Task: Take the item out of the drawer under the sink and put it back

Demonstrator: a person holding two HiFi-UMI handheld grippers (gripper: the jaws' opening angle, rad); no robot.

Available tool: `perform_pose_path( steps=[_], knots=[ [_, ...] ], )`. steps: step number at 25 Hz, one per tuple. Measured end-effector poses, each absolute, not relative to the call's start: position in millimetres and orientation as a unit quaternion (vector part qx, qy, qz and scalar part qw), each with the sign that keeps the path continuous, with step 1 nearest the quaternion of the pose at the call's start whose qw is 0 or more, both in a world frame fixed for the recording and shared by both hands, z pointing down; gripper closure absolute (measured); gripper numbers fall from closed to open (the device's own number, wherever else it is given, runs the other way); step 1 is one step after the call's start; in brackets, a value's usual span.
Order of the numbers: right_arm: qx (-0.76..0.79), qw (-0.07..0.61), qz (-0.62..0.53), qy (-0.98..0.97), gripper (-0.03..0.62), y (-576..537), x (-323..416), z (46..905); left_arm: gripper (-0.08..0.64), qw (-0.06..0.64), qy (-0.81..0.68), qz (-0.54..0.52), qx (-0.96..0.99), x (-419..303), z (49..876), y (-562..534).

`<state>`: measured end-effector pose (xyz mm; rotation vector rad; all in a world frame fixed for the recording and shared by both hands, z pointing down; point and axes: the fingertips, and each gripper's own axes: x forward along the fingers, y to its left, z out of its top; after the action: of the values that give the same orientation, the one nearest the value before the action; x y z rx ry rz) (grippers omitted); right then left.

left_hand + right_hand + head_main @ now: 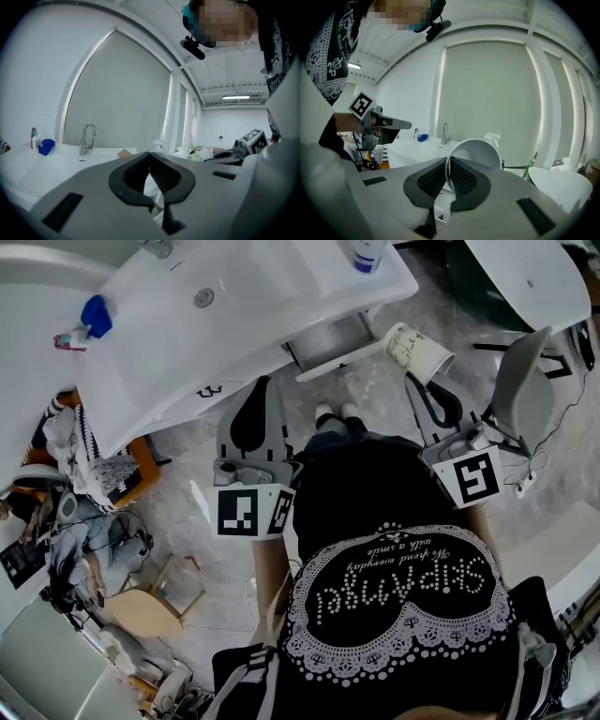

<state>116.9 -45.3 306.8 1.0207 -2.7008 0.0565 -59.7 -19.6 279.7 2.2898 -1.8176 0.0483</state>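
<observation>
Half done, I judge — the white speckled paper cup [417, 351] hangs beside the open grey drawer [330, 337], rim pinched by fingers of the right gripper [448, 164], while the left gripper [149, 154] has its fingers closed on nothing — next, set it back inside.

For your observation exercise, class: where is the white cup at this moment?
In the head view the cup sits upper right, its rim clamped in the right gripper, just off the sink's front corner.
</observation>
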Motion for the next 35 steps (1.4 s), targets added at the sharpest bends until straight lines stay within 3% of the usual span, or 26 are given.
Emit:
perform_pose_path(
  steps=[5, 16, 22, 35],
  knots=[
    [0.342, 0.127, 0.014, -0.931, 0.568, -45, 110, 306, 0.554, 0.102, -0.606, 0.027, 0.789, -52, 275, -21],
    [0.304, 0.162, -0.005, -0.939, 0.568, -39, 45, 316, 0.554, 0.124, -0.642, 0.02, 0.756, -128, 283, -2],
    [0.266, 0.29, -0.112, -0.913, 0.568, -34, 32, 341, 0.554, 0.133, -0.645, 0.029, 0.752, -148, 293, 9],
    [0.217, 0.4, -0.243, -0.857, 0.568, -53, 37, 388, 0.554, 0.14, -0.636, 0.021, 0.758, -150, 296, 2]
  ],
)
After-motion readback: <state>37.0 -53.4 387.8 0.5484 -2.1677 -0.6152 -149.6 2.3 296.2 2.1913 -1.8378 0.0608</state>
